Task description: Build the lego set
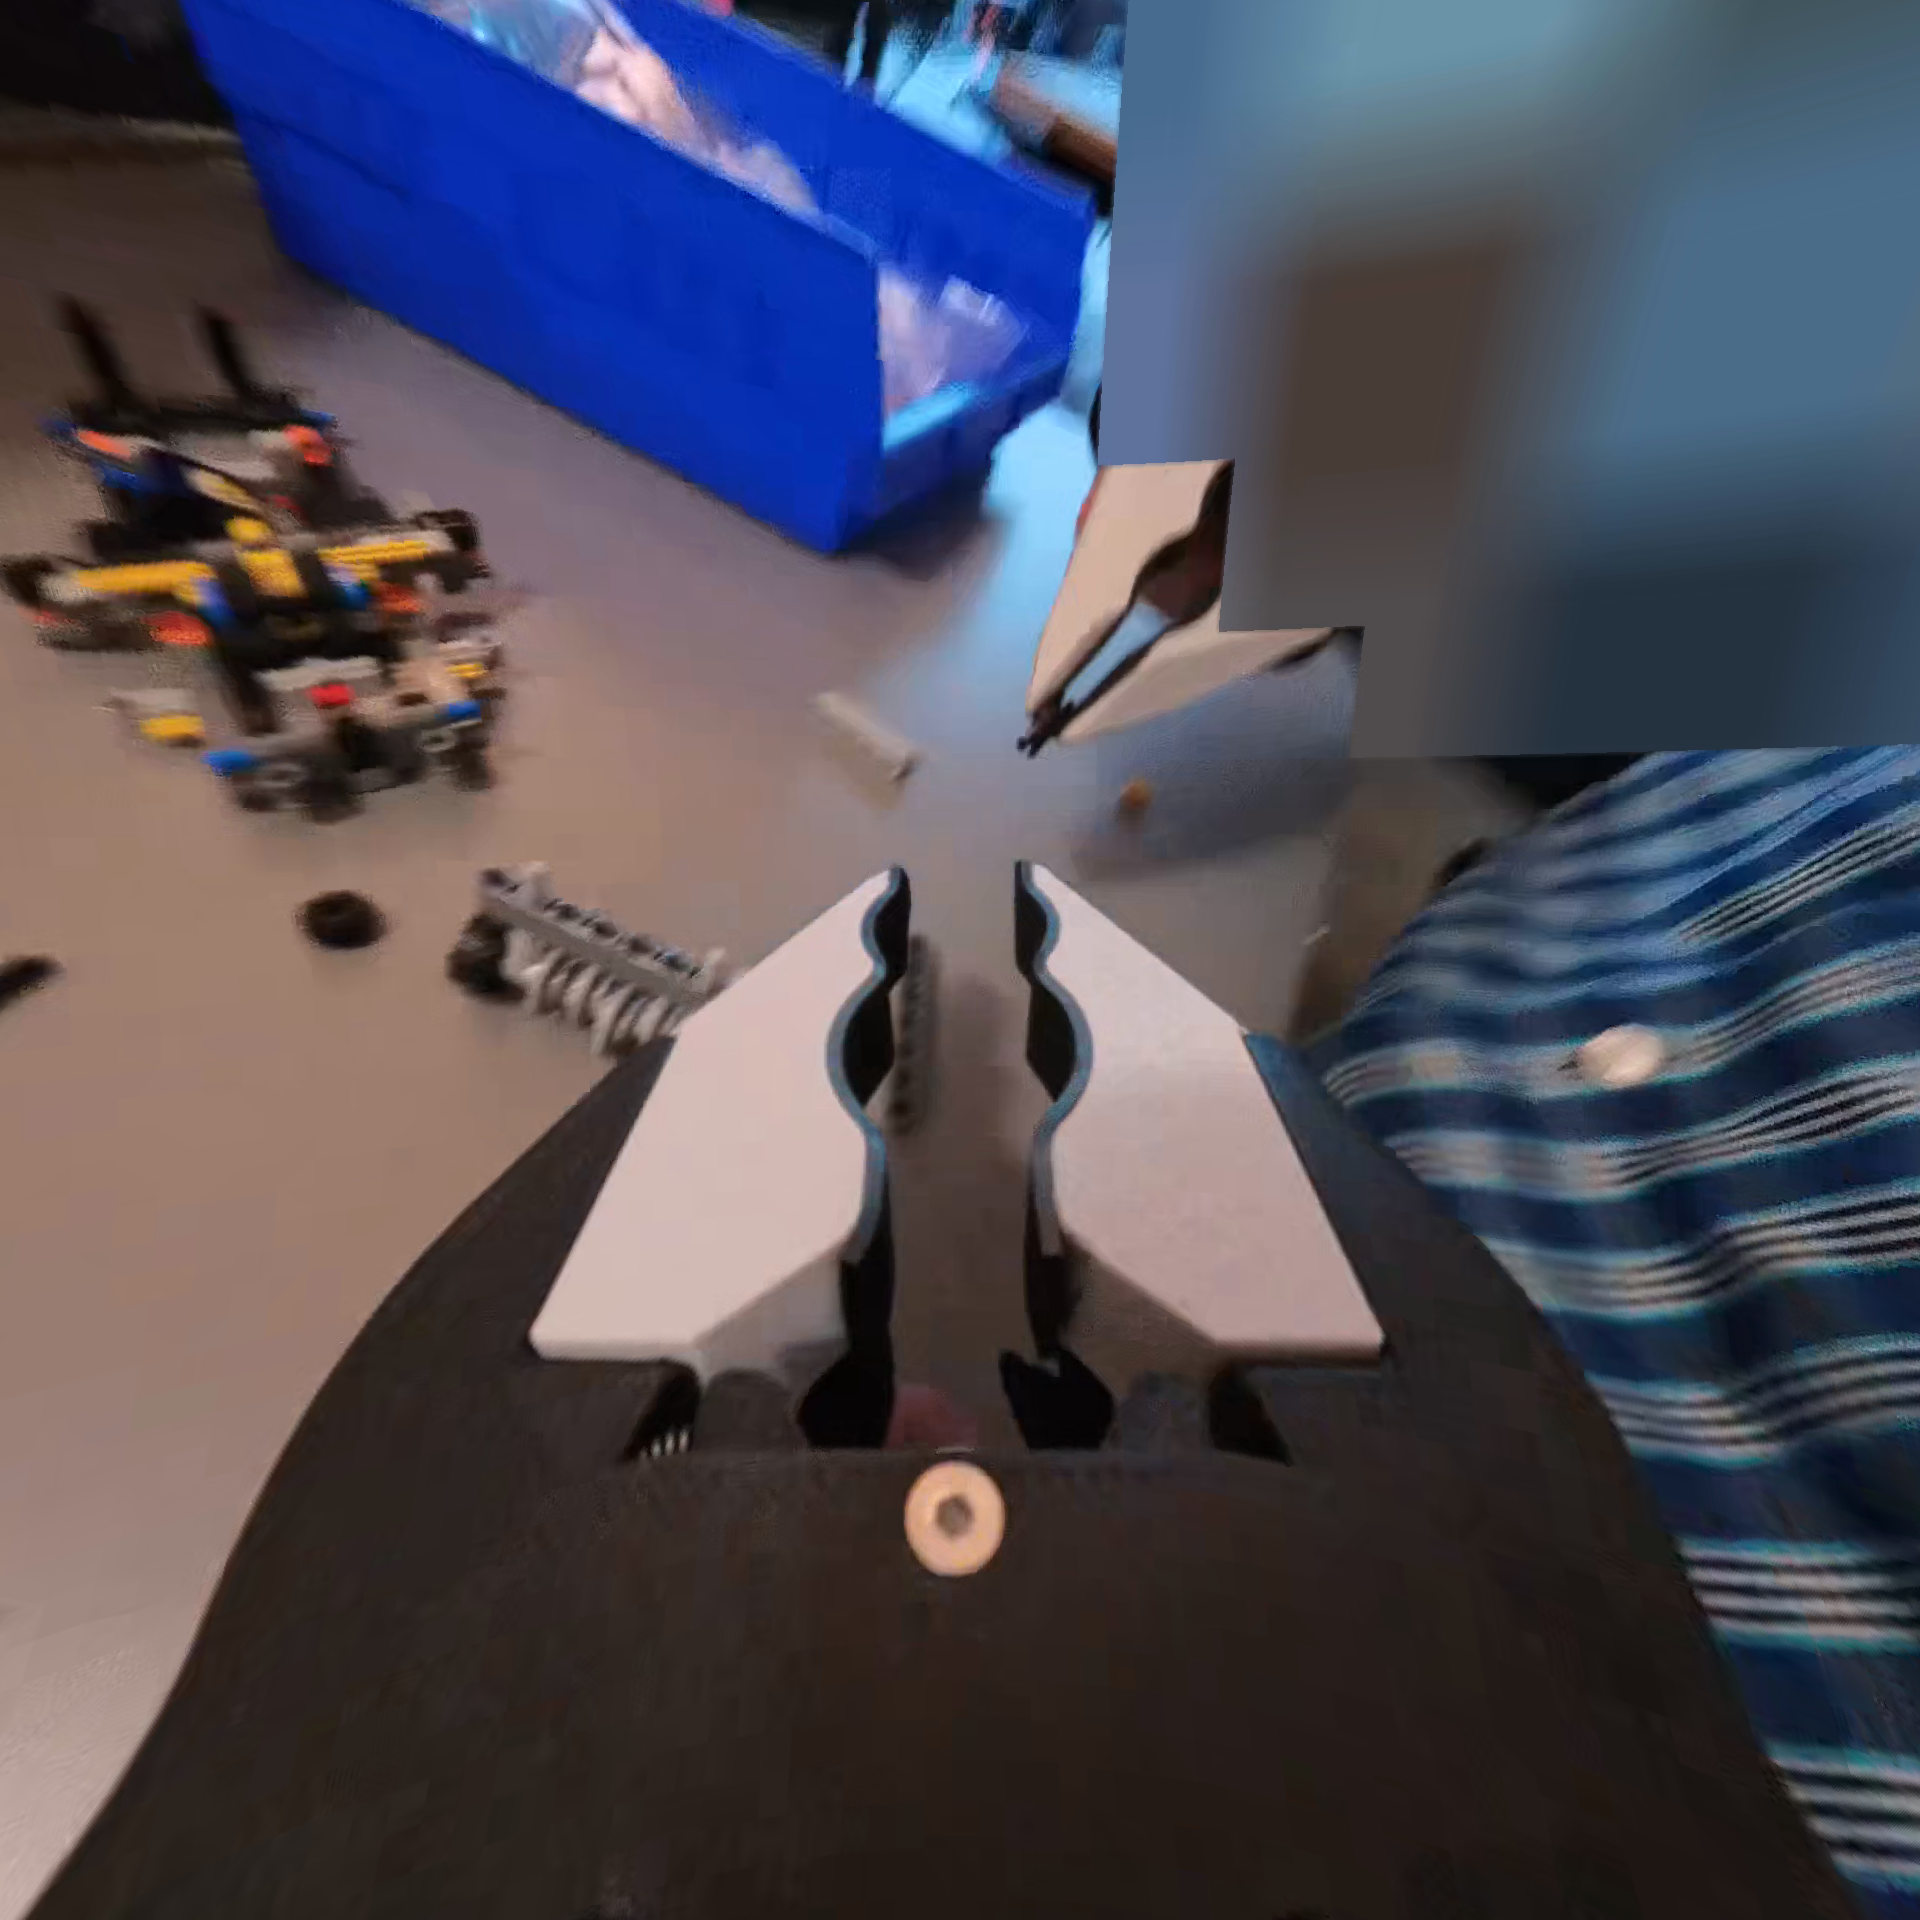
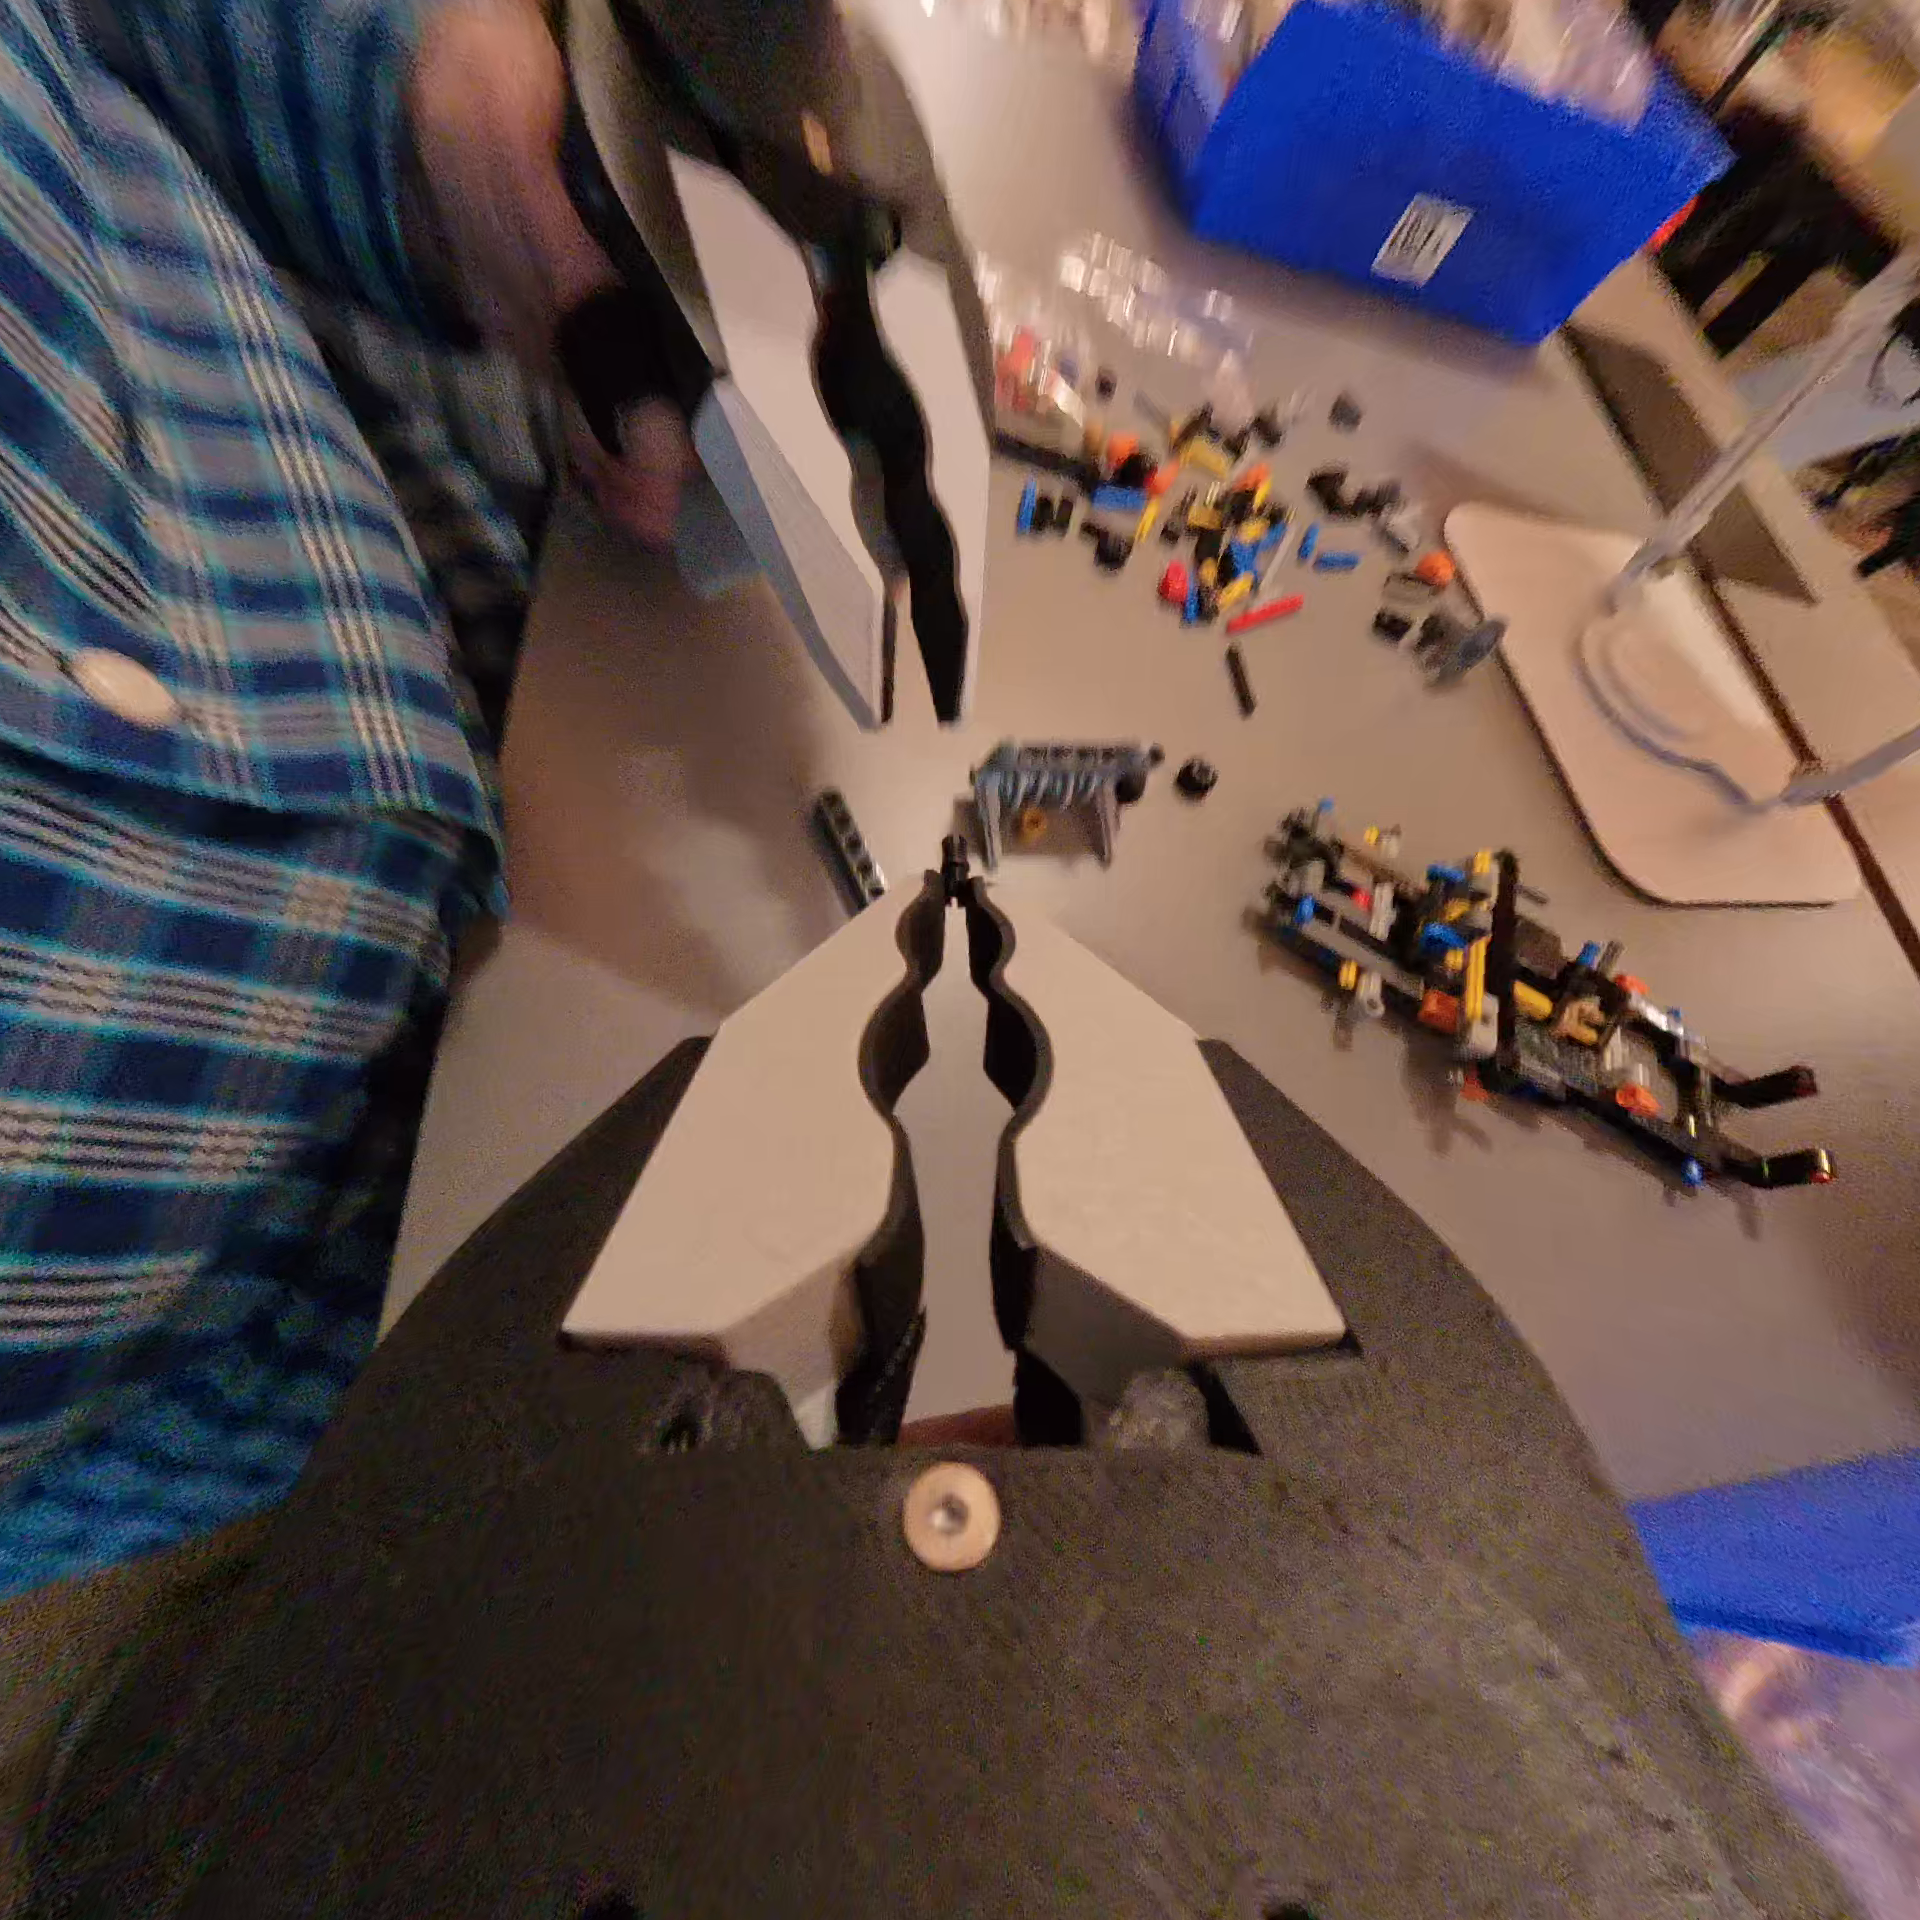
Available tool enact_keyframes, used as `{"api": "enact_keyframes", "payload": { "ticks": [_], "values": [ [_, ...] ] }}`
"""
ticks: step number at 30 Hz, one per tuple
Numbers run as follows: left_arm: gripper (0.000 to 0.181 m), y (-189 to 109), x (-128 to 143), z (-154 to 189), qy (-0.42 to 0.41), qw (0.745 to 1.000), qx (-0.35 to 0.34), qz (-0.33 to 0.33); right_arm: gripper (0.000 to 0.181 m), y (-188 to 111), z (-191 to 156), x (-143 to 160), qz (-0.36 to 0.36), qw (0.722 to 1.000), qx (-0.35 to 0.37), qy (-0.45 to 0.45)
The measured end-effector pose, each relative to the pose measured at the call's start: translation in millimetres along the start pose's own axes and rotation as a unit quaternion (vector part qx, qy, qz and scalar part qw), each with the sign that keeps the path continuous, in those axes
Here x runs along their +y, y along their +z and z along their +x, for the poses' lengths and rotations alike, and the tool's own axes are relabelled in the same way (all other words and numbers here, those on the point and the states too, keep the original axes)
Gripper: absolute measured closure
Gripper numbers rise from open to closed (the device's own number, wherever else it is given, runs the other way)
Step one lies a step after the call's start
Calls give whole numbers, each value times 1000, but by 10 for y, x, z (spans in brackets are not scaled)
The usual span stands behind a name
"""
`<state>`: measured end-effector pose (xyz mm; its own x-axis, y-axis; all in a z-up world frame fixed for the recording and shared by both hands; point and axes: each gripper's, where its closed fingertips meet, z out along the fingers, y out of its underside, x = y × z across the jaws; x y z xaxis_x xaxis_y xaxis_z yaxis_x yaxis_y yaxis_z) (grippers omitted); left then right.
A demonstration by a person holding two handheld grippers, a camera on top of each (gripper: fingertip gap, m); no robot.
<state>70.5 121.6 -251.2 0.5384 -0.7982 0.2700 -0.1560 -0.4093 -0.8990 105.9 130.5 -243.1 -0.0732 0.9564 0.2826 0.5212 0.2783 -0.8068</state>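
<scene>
The part-built lego chassis (image 1: 260,603), black with yellow, blue and orange parts, lies on the grey table; it also shows in the right wrist view (image 2: 1507,977). A grey sub-assembly (image 1: 592,966) (image 2: 1049,800) lies nearer. My left gripper (image 1: 961,883) is open and empty, above a black holed beam (image 1: 914,1029) (image 2: 850,842). My right gripper (image 2: 951,894) is shut on a small black pin (image 2: 954,862) that sticks out of its tips. The right gripper (image 1: 1049,727) hovers just beyond the left one. The left gripper (image 2: 914,717) points down beside the sub-assembly.
A blue bin (image 1: 623,260) (image 2: 1434,177) with clear bags stands at the back. A pile of loose pieces (image 2: 1216,520) lies behind the sub-assembly. A black round piece (image 1: 341,920), a small grey piece (image 1: 868,738), a white stand base (image 2: 1662,707) and a plaid sleeve (image 1: 1662,1195) are nearby. Spacing between my two grippers at the tips: around 5 cm. Between my right fingertips and the small grey piece (image 1: 868,738) there is roughly 10 cm.
</scene>
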Motion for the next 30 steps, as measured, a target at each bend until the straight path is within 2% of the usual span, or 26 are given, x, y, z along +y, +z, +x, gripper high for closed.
{"api": "enact_keyframes", "payload": {
  "ticks": [3, 6, 8, 11, 16, 22, 25, 30],
  "values": [
    [163, -30, 214, -74, 107, 989, -70, -68, 180, 100, -54, 127, -67, 997, -27, -29],
    [164, -24, 333, -96, 169, 976, -102, -95, 180, 202, -65, 219, -145, 984, -37, -92],
    [168, -36, 305, -123, 208, 966, -126, -90, 180, 255, -91, 241, -185, 973, -54, -126],
    [174, 17, 314, -61, 238, 959, -117, -102, 180, 327, -128, 290, -239, 953, -82, -167],
    [181, 110, 401, -35, 341, 924, -96, -144, 180, 352, -117, 349, -294, 929, -107, -197],
    [181, 191, 471, -140, 388, 906, -70, -157, 180, 400, -138, 435, -320, 920, -118, -192],
    [181, 214, 505, -115, 389, 906, -47, -160, 180, 406, -134, 454, -330, 916, -125, -191],
    [181, 216, 496, -158, 371, 914, -47, -154, 180, 403, -126, 461, -353, 901, -140, -211]
  ]
}}
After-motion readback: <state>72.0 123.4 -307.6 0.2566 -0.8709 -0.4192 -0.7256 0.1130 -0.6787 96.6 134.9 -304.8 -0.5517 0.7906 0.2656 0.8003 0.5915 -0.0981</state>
